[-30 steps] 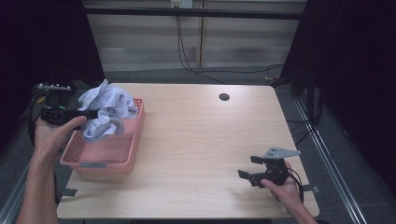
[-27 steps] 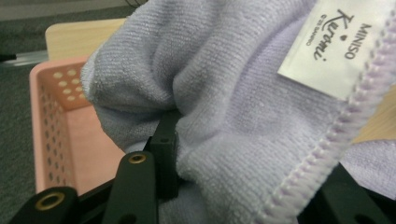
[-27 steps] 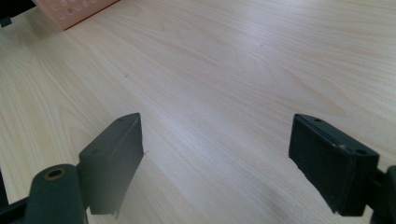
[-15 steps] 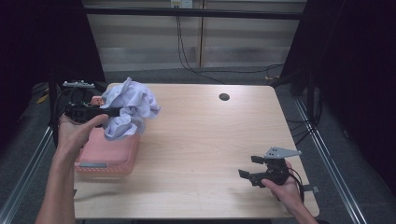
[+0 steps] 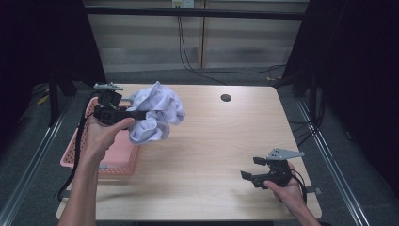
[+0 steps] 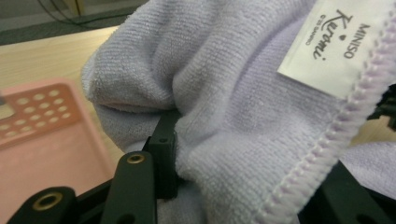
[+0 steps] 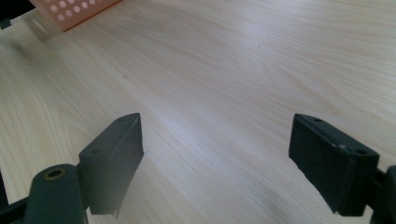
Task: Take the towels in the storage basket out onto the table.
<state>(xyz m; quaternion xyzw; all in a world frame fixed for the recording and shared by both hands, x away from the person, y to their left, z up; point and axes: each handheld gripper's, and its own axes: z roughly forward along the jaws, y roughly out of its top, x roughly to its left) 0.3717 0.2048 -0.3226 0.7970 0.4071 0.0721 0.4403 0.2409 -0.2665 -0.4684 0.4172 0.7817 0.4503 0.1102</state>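
Since a moment ago my left gripper [image 5: 141, 114] has carried the lavender towel [image 5: 157, 110] out of the pink basket [image 5: 75, 155] and off to the right of it; the bundle now hangs in the air past the basket's right rim, above the wooden table [image 5: 211, 141]. My left jaws are clamped on a thick fold of the towel: in the left gripper view the cloth [image 6: 224, 93] bulges around one black jaw and drapes over the other, and a white sewn-in label [image 6: 334, 44] sits on the hem near the top right. Below the towel in that view lies the perforated wall of the basket [image 6: 32, 112], empty where I can see into it. My left hand [image 5: 101, 136] holds the gripper level, just over the basket's far right corner. A small dark round hole [image 5: 226, 98] in the tabletop lies to the right of the towel, well apart from it. My right gripper [image 5: 251, 172] has kept its place, far from the basket at the table's near right corner, held in my right hand [image 5: 287, 188]. Its jaws stand wide apart with nothing between them, bare wood [image 7: 224, 93] showing below, and a corner of the basket [image 7: 70, 11] at the top left of the right gripper view.
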